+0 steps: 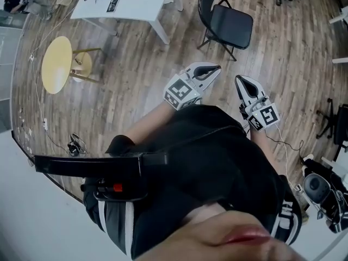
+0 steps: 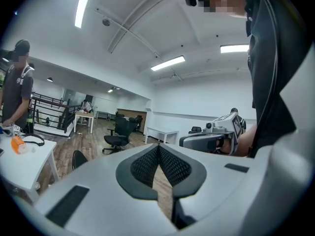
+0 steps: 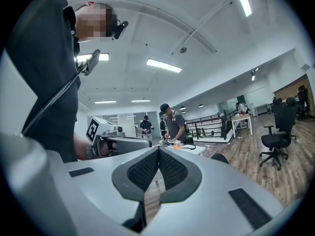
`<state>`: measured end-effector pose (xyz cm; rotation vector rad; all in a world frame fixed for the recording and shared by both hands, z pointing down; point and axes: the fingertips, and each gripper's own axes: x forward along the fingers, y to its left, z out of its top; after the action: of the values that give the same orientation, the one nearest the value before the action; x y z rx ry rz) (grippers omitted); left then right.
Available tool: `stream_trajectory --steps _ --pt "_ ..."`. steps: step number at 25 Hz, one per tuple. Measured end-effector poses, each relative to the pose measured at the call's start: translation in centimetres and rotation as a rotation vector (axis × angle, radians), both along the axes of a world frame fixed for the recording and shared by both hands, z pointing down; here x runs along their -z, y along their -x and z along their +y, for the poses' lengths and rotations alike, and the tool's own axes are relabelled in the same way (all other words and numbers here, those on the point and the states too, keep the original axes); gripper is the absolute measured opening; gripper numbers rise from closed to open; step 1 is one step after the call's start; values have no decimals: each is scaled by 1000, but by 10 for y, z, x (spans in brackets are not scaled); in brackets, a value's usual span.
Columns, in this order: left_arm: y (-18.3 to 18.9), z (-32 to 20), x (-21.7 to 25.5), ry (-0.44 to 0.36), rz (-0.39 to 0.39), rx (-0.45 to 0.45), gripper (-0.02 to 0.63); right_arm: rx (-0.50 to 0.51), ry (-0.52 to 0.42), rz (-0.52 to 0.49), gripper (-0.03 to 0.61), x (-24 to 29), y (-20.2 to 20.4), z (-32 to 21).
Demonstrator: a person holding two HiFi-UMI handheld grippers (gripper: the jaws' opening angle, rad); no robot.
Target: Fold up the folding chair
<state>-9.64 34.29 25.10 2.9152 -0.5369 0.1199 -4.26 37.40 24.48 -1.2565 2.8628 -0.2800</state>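
Note:
The black folding chair (image 1: 224, 19) stands unfolded on the wooden floor, ahead of both grippers and apart from them. My left gripper (image 1: 216, 69) is held level in front of me, shut and with nothing in it. My right gripper (image 1: 240, 81) is beside it, also shut and holding nothing. In the left gripper view the pads of the left gripper (image 2: 158, 150) meet, the chair's back (image 2: 78, 159) shows low at the left, and the right gripper (image 2: 212, 135) is at the right. The right gripper (image 3: 158, 155) has its pads together in its own view, with the chair's back (image 3: 220, 157) just past them.
A white table (image 1: 136, 7) with small items stands beyond the chair to the left. A round yellow stool (image 1: 57, 64) and loose cables (image 1: 74, 143) are at the left. Office chairs (image 2: 118, 134) stand further off. A person (image 3: 173, 124) stands at the table.

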Motion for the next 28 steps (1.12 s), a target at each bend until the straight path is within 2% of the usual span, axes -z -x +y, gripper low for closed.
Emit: stream_trajectory --steps 3,9,18,28 --pt "18 -34 -2 1 13 -12 5 -21 10 14 11 -6 17 -30" --pt "12 -50 10 1 45 2 5 -69 -14 54 11 3 5 -40" --pt "-28 -86 2 15 28 -5 6 -77 -23 17 11 -8 -33 -91" --pt "-94 -161 10 12 -13 60 6 5 -41 11 11 -7 -96 -165"
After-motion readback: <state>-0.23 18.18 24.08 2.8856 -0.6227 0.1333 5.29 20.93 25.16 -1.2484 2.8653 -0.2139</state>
